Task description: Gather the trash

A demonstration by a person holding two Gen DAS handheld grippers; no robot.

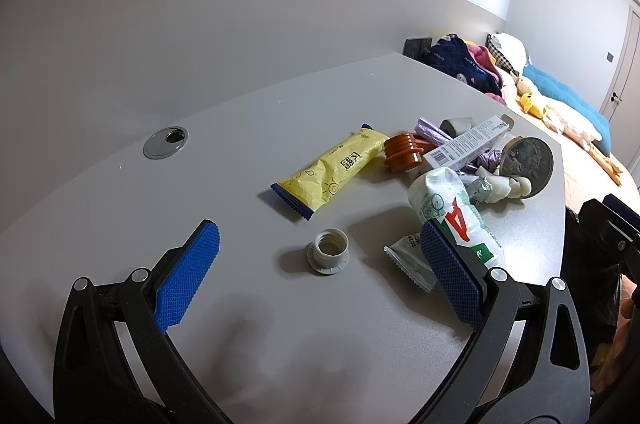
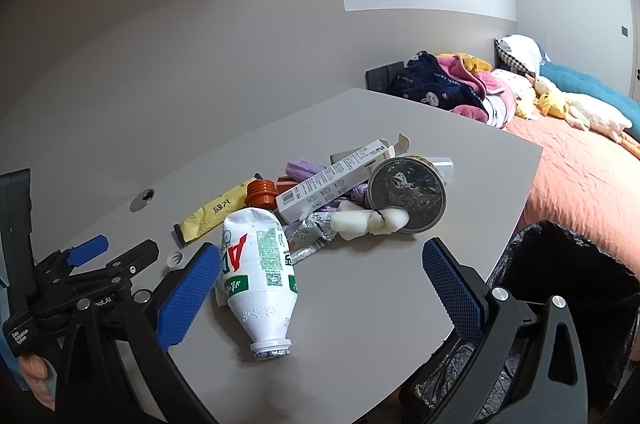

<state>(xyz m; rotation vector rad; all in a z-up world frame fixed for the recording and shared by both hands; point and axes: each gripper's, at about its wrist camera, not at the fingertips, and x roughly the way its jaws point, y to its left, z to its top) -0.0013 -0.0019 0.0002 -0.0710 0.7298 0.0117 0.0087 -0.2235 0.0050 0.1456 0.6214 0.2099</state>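
Trash lies on a grey table (image 1: 120, 208). A grey threaded cap ring (image 1: 329, 251) rests between the tips of my open left gripper (image 1: 320, 276), touching neither pad. Beyond it lie a yellow wrapper (image 1: 332, 170), an orange cap (image 1: 402, 152), a white carton (image 1: 468, 142) and a round tin lid (image 1: 528, 160). A crushed white bottle (image 2: 260, 272) lies on its side inside my open right gripper (image 2: 320, 294), close to the left pad (image 2: 188, 296). The left gripper (image 2: 116, 252) shows at the left of the right wrist view, with the cap ring (image 2: 176, 259) just ahead of it.
A bin lined with a black bag (image 2: 560, 264) stands off the table's right edge, beside my right finger. White foam pieces (image 2: 372, 220) and a silver wrapper (image 2: 316, 228) lie in the pile. A metal cable grommet (image 1: 165, 141) sits far left. A bed (image 2: 580, 176) with clothes is behind.
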